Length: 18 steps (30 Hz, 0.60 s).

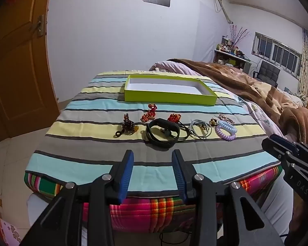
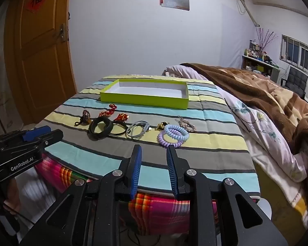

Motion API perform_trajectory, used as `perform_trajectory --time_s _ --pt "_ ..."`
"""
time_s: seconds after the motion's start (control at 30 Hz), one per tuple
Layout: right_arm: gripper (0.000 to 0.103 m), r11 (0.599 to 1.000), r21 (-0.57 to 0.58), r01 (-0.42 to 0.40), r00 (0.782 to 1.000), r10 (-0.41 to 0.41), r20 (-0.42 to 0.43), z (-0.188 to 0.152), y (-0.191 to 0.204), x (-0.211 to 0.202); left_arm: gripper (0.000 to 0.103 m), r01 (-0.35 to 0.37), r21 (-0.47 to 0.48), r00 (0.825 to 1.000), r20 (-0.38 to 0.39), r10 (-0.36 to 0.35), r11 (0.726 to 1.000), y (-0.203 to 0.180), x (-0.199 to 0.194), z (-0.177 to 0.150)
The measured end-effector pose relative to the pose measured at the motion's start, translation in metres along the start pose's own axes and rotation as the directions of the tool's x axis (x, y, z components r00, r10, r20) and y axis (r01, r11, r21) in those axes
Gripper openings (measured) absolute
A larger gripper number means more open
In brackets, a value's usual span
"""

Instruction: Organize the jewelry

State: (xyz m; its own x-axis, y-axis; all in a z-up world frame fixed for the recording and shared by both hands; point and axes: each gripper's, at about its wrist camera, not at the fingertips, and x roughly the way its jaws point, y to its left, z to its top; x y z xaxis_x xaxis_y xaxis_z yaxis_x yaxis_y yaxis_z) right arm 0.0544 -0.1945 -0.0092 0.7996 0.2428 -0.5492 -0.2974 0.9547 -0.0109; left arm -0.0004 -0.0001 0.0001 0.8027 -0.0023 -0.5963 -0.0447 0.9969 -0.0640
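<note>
A lime-green shallow box (image 1: pixel 170 97) (image 2: pixel 143 98) with a white inside stands empty at the far side of the striped cloth. A row of jewelry lies in front of it: a brown bead bracelet (image 1: pixel 127 125) (image 2: pixel 85 117), red bead pieces (image 1: pixel 149 113) (image 2: pixel 108 110), a black band (image 1: pixel 161 133) (image 2: pixel 100 128), a grey cord loop (image 1: pixel 201 131) (image 2: pixel 137 132), and blue and purple coil bands (image 1: pixel 225 130) (image 2: pixel 174 134). My left gripper (image 1: pixel 153 155) is open and empty, short of the black band. My right gripper (image 2: pixel 154 149) is open and empty, just short of the coil bands.
The striped cloth (image 1: pixel 92 139) (image 2: pixel 215 149) covers a small table with a plaid layer under it. A bed with a brown blanket (image 1: pixel 267 94) (image 2: pixel 277 94) lies to the right. A wooden door (image 1: pixel 16 71) (image 2: pixel 43 51) is at the left.
</note>
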Motion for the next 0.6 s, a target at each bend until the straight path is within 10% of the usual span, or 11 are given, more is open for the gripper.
perform_trajectory --time_s 0.6 --pt "0.026 1.000 0.007 -0.002 1.000 0.002 -0.015 0.001 -0.002 0.002 0.040 0.014 -0.011 1.000 0.001 -0.014 1.000 -0.001 -0.001 0.001"
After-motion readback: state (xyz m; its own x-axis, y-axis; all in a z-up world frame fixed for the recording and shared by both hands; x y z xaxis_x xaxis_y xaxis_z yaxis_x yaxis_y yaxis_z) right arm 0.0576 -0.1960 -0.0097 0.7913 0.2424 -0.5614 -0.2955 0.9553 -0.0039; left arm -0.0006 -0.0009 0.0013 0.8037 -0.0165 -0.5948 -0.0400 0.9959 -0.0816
